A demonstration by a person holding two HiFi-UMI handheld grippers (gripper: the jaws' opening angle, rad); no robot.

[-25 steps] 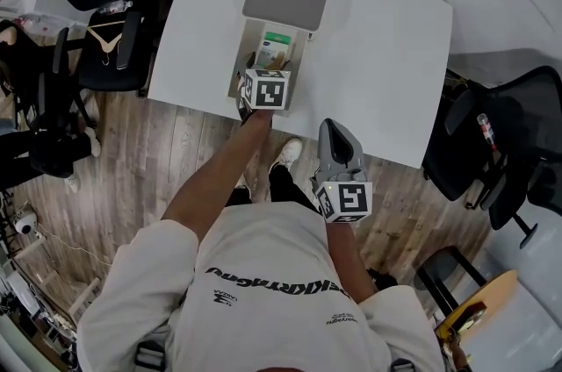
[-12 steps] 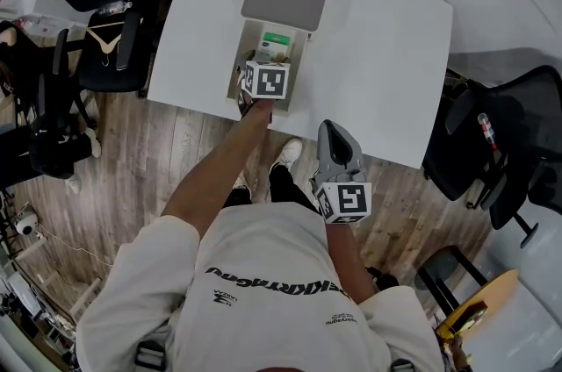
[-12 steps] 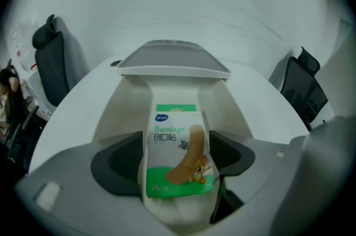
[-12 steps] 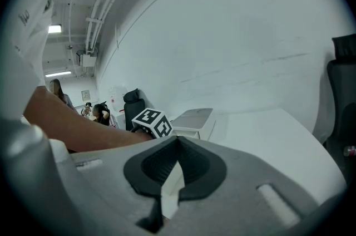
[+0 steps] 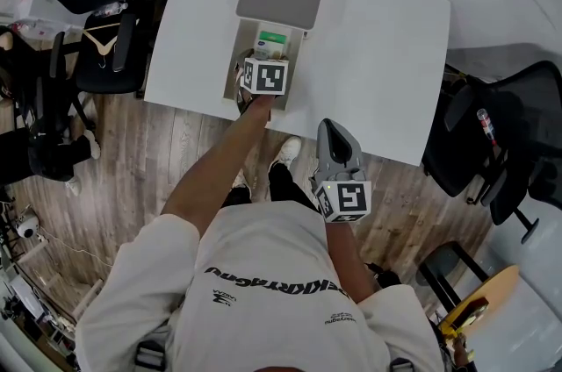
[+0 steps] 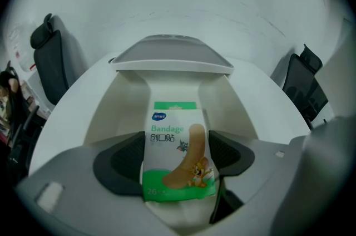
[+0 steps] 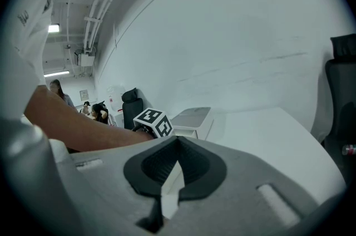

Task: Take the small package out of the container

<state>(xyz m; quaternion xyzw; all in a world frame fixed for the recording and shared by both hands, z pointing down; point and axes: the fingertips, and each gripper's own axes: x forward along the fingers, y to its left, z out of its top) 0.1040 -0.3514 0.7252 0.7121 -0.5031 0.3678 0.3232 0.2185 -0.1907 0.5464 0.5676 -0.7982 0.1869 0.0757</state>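
Small package (image 6: 177,154): a white and green bandage packet, standing upright inside the white container (image 6: 105,118), printed face toward the left gripper view. Its green top edge sits below the container's grey lid (image 6: 172,53), which is folded back and lies flat on the far side.

Left tongs (image 6: 175,147): lowered into the open container, with one dark pad (image 6: 119,165) against each side edge of the package, so that the jaws are clamped on it. The package's lower part is still within the container walls. From the head view, the marker cube (image 5: 265,76) on these tongs covers most of the container's near half, and only the top of the package shows beyond it.

Container: placed near the front edge of the white surface (image 5: 386,54), left of its middle.

Right tongs (image 7: 175,160): clenched and holding nothing, with the pads meeting at their tips. They are held off the surface's front edge, above the wooden floor (image 5: 132,160), well apart from the container.

Surroundings: black chairs (image 5: 105,46) stand on both sides of the surface.
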